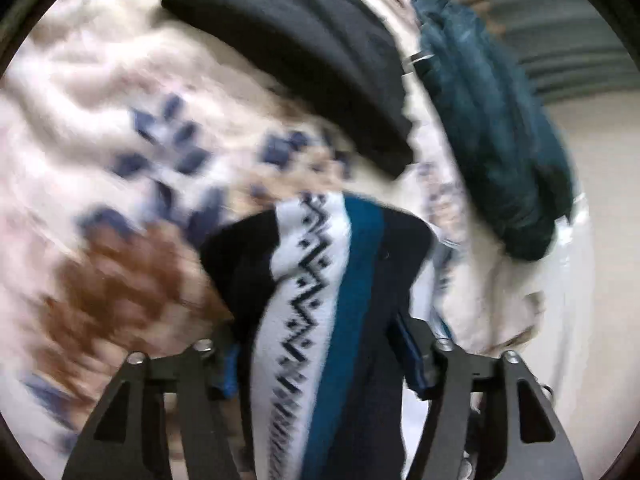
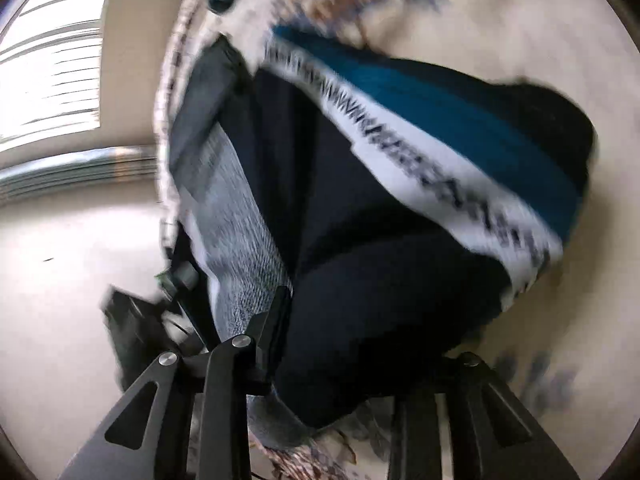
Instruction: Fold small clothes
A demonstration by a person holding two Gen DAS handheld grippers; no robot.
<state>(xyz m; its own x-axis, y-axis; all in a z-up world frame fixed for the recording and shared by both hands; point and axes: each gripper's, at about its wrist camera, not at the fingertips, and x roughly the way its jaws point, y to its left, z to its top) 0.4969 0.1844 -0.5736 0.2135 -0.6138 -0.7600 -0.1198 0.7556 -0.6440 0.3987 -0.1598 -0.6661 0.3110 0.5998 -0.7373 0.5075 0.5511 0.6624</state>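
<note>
A knitted garment [image 1: 304, 280] in navy, with a white zigzag band and a teal stripe, rises from the bed into my left gripper [image 1: 320, 356]. It fills the gap between the blue pads [image 1: 229, 376], and the gripper is shut on it. In the right wrist view the same garment [image 2: 400, 140] is bunched up, its grey inner side [image 2: 236, 240] showing on the left. My right gripper [image 2: 356, 352] is shut on the navy fold. Both views are blurred by motion.
A cream floral blanket [image 1: 120, 120] covers the bed. A folded black cloth [image 1: 300, 60] lies at the back, with a dark teal garment [image 1: 500, 140] at the bed's right edge. A window [image 2: 52, 80] and pale floor are at the left. A dark blurred object [image 2: 132, 320] is at lower left.
</note>
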